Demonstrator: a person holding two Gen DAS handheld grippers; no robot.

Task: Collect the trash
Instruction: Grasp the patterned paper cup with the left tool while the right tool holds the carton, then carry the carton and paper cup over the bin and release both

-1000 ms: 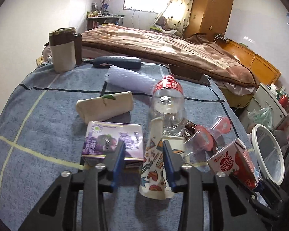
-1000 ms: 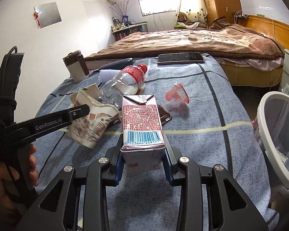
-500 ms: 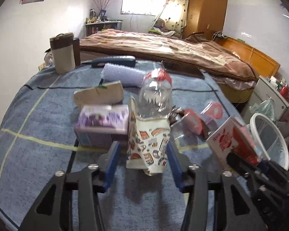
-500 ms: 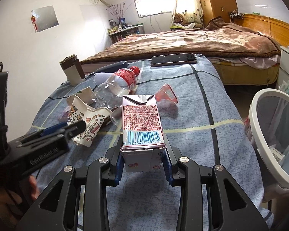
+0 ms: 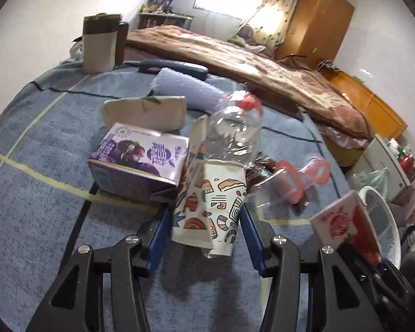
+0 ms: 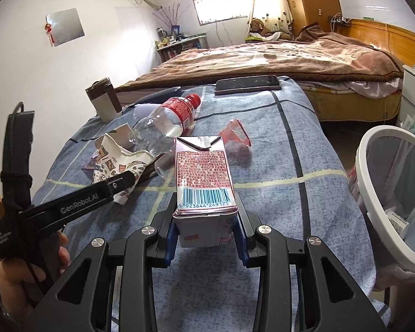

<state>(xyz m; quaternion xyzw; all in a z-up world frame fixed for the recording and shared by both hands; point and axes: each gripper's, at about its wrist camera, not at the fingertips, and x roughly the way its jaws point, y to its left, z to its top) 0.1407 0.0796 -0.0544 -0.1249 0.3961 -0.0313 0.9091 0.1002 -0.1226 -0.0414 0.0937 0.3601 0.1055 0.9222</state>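
Observation:
My left gripper [image 5: 204, 229] is shut on a crumpled patterned paper cup [image 5: 210, 207], held off the blue cloth. The cup also shows in the right wrist view [image 6: 116, 163], with the left gripper's finger [image 6: 108, 191] across it. My right gripper [image 6: 206, 229] is shut on a red milk carton [image 6: 203, 177], which also shows in the left wrist view [image 5: 343, 218]. A purple juice carton [image 5: 138, 160], a clear bottle with a red label [image 5: 235, 127] and a pink-rimmed plastic piece [image 5: 304, 177] lie on the cloth. A white-rimmed trash bin [image 6: 384, 199] stands at the right.
A beige pouch [image 5: 146, 110], a bubble-wrap roll [image 5: 185, 91] and a dark case [image 5: 174, 66] lie farther back. A brown and white flask [image 5: 102, 44] stands at the far left corner. A phone [image 6: 247, 84] lies at the far edge. A bed [image 6: 262, 55] is behind.
My left gripper has lifted the paper cup and come closer to the purple carton. My right gripper holds the red carton and has drawn back slightly toward the bin.

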